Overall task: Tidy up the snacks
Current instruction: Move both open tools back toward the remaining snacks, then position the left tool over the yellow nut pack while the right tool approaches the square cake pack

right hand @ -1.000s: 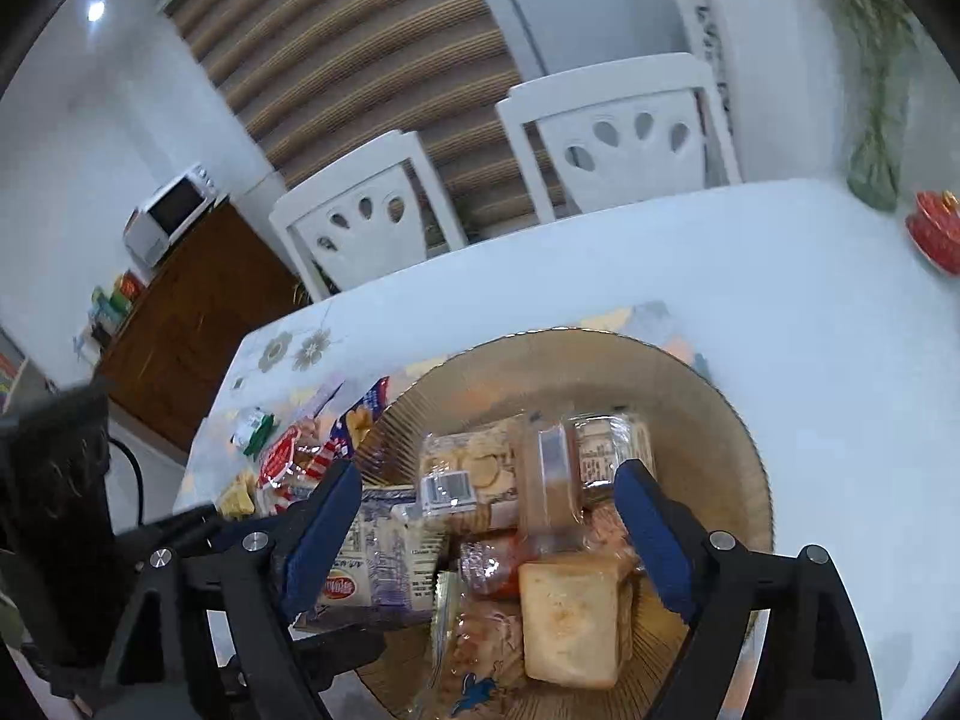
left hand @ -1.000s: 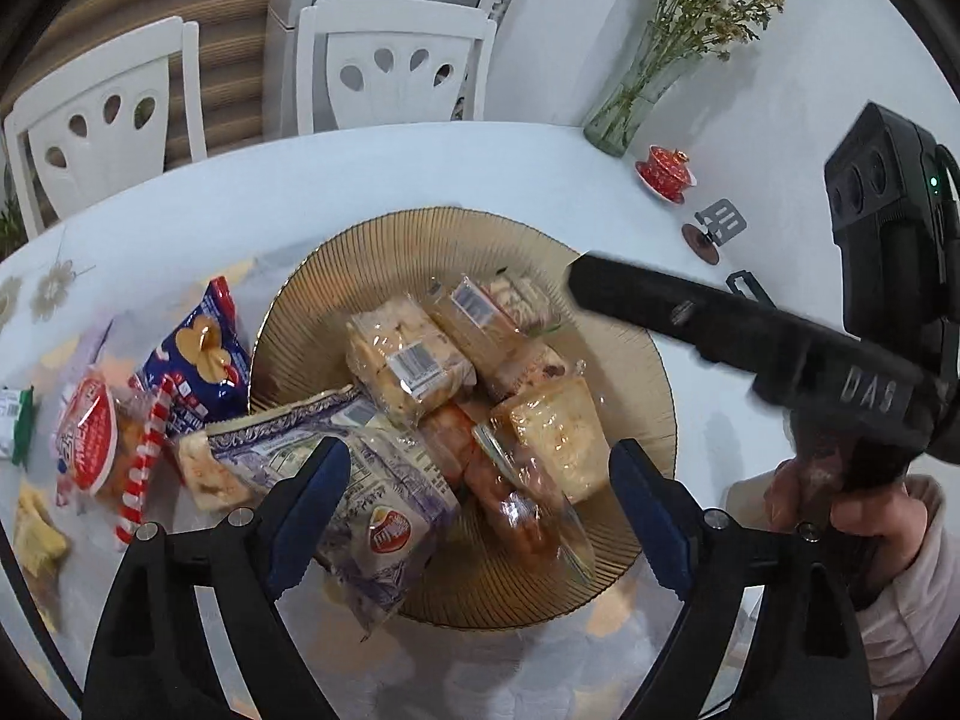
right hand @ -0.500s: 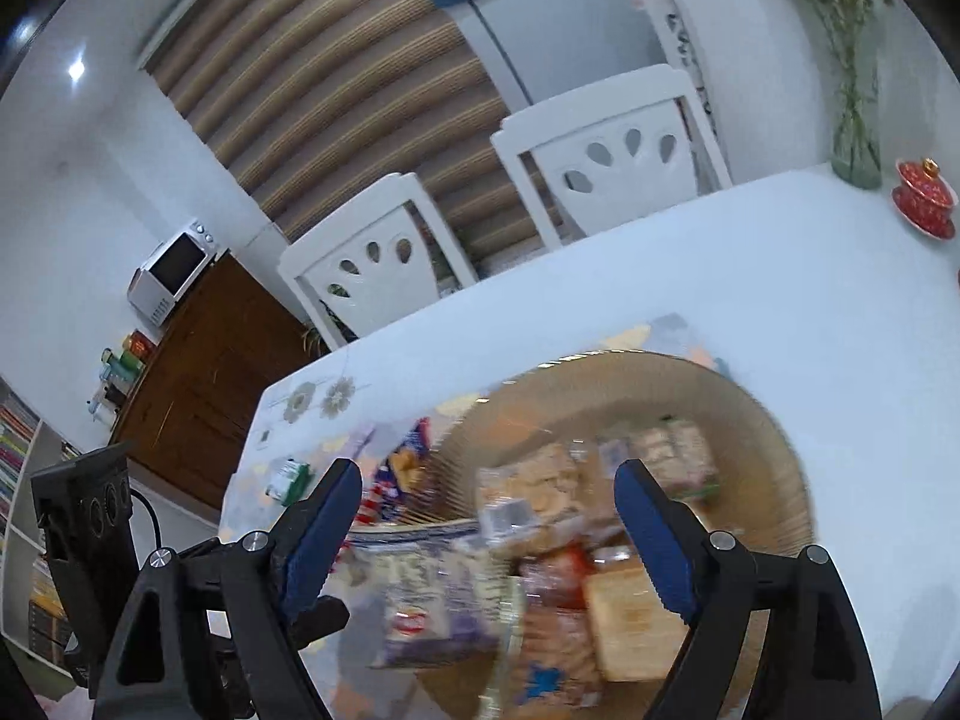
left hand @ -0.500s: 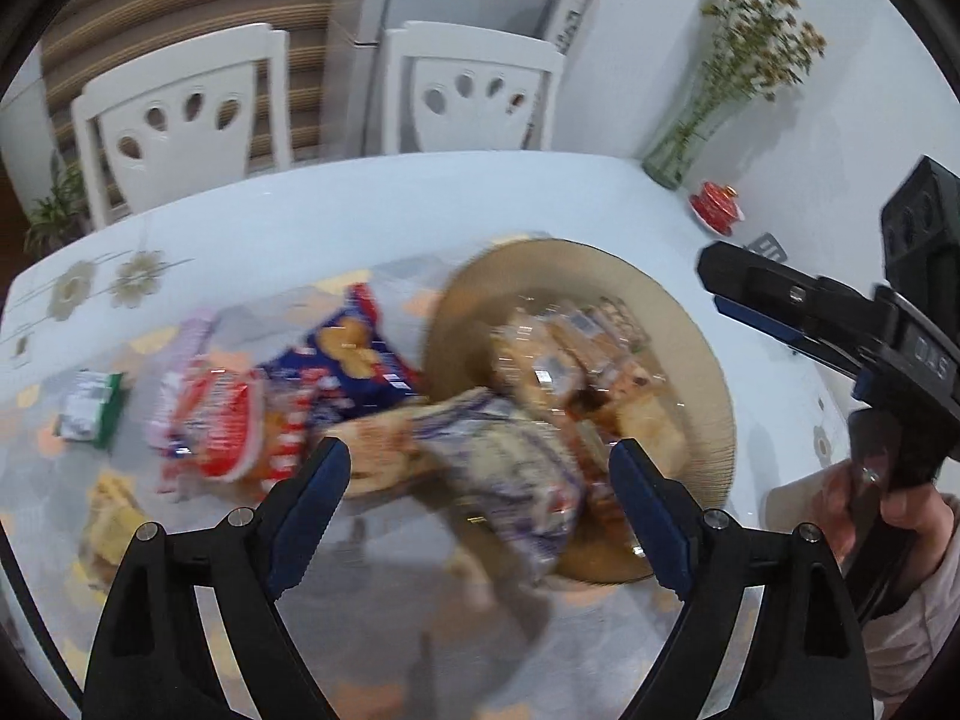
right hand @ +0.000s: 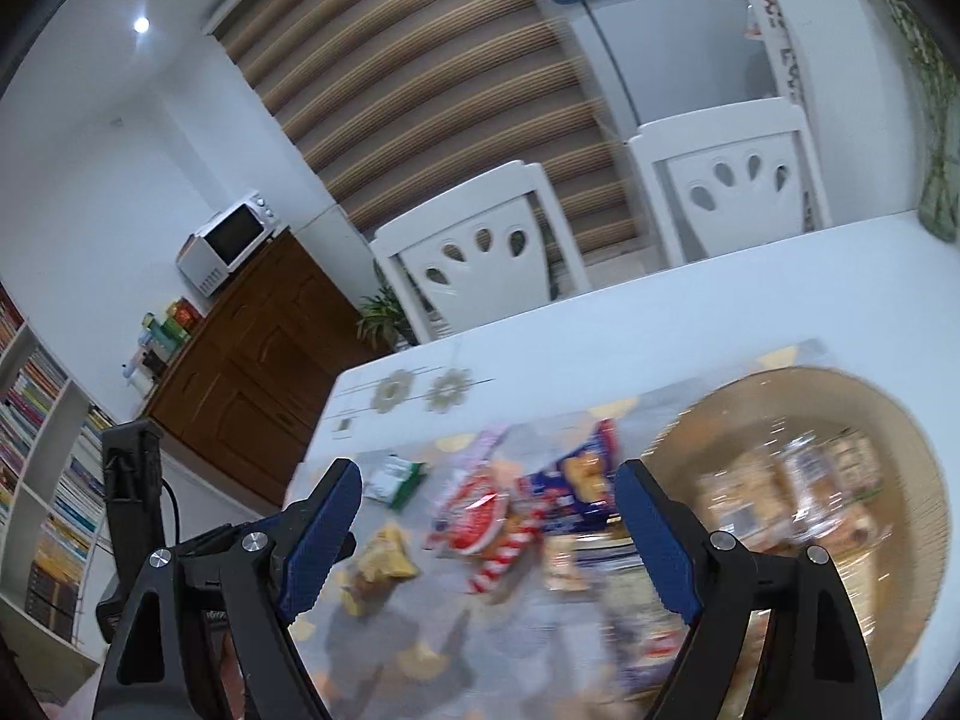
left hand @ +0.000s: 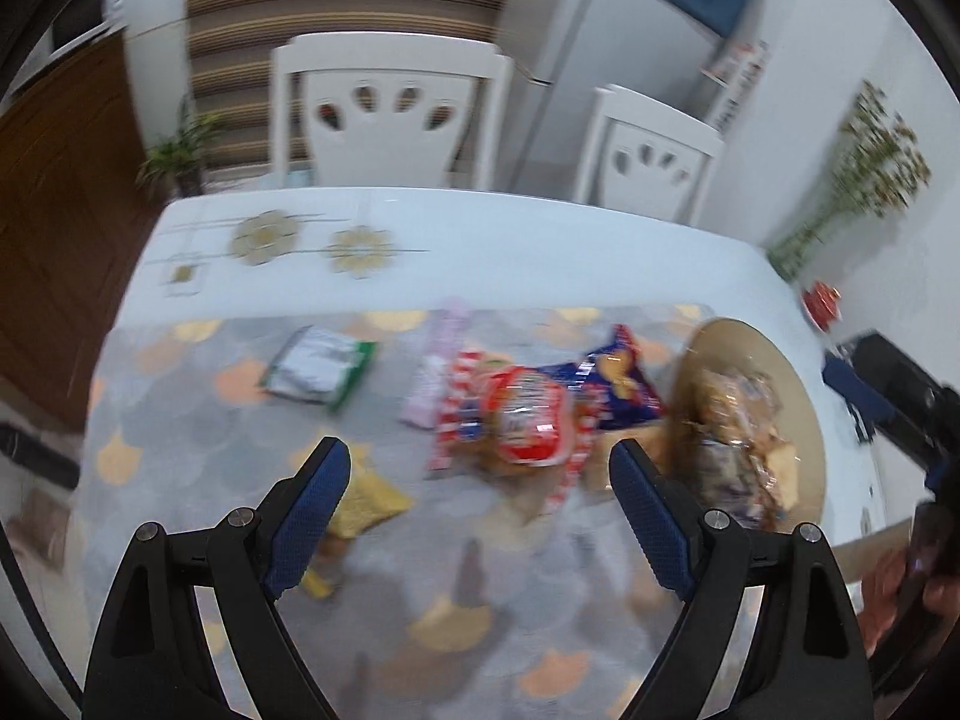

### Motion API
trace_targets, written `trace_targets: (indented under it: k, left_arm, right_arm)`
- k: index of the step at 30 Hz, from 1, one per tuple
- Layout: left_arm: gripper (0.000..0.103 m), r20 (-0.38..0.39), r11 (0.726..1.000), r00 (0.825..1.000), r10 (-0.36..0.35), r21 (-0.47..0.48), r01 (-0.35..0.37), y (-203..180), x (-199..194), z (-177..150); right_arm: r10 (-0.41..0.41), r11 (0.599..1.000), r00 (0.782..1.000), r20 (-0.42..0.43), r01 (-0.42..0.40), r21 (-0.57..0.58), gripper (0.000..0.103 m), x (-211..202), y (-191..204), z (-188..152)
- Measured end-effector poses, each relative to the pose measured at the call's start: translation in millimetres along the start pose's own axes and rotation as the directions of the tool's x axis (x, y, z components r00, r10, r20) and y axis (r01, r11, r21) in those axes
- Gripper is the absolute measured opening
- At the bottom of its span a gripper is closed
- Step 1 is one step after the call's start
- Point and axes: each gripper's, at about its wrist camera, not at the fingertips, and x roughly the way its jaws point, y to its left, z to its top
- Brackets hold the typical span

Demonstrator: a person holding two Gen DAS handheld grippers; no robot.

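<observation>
Loose snacks lie on the patterned mat: a red-and-white striped pack [left hand: 522, 420] [right hand: 480, 519], a blue pack [left hand: 618, 384] [right hand: 585, 477], a green-and-silver packet [left hand: 321, 366] [right hand: 396, 477], a pink wrapper [left hand: 438, 372] and a yellow snack [left hand: 366, 495] [right hand: 387, 558]. The ribbed golden plate [left hand: 804, 414] [right hand: 924, 480] at right holds several wrapped snacks. My left gripper [left hand: 480, 510] is open above the mat, nothing between its fingers, the striped pack just beyond. My right gripper [right hand: 489, 534] is open too, over the loose snacks left of the plate. Both views are blurred.
Two white chairs [left hand: 384, 114] [left hand: 654, 156] stand behind the white table [left hand: 510, 240]. A vase of flowers [left hand: 840, 204] and a red lidded cup [left hand: 822, 303] sit at the far right. A brown cabinet [right hand: 252, 360] with a microwave [right hand: 231, 243] stands to the left.
Both grippers have swung left, away from the plate and over the loose snacks on the mat. Both stayed open and empty.
</observation>
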Motion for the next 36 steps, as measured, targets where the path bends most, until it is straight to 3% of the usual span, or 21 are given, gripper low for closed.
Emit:
trace_targets:
  k: [7, 13, 19, 22, 25, 31, 36]
  left_arm:
    - [0.088, -0.018, 0.992, 0.995, 0.096, -0.076, -0.097, 57, 3, -15]
    - [0.088, -0.092, 0.990, 0.989, 0.117, -0.073, -0.124, 82, 26, -36]
    - [0.088, -0.157, 0.992, 0.983, 0.095, -0.073, -0.107, 94, 55, -57]
    - [0.088, -0.172, 0.993, 0.982, 0.078, -0.073, -0.092, 95, 69, -59]
    - [0.088, -0.178, 0.995, 0.981, 0.072, -0.052, -0.083, 92, 82, -60]
    - [0.089, -0.164, 0.997, 0.983, 0.079, -0.009, -0.082, 87, 103, -66]
    - [0.094, -0.067, 0.986, 0.988, 0.138, 0.103, -0.131, 74, 110, -70]
  right_arm:
    - [0.006, 0.991, 0.999, -0.041, -0.001, 0.135, 0.089, 34, 18, -57]
    - [-0.041, 0.969, 0.987, -0.157, 0.077, 0.234, 0.089, 72, 7, -109]
    - [-0.044, 0.948, 0.976, -0.215, 0.108, 0.298, 0.089, 94, -12, -120]
    - [-0.073, 0.940, 0.980, -0.184, 0.129, 0.315, 0.089, 96, -19, -120]
    - [-0.184, 0.917, 0.979, -0.090, 0.204, 0.341, 0.089, 90, -26, -125]
    - [-0.339, 0.851, 0.940, 0.031, 0.293, 0.436, 0.089, 94, -40, -125]
    - [-0.407, 0.850, 0.912, 0.060, 0.354, 0.390, 0.089, 111, -44, -114]
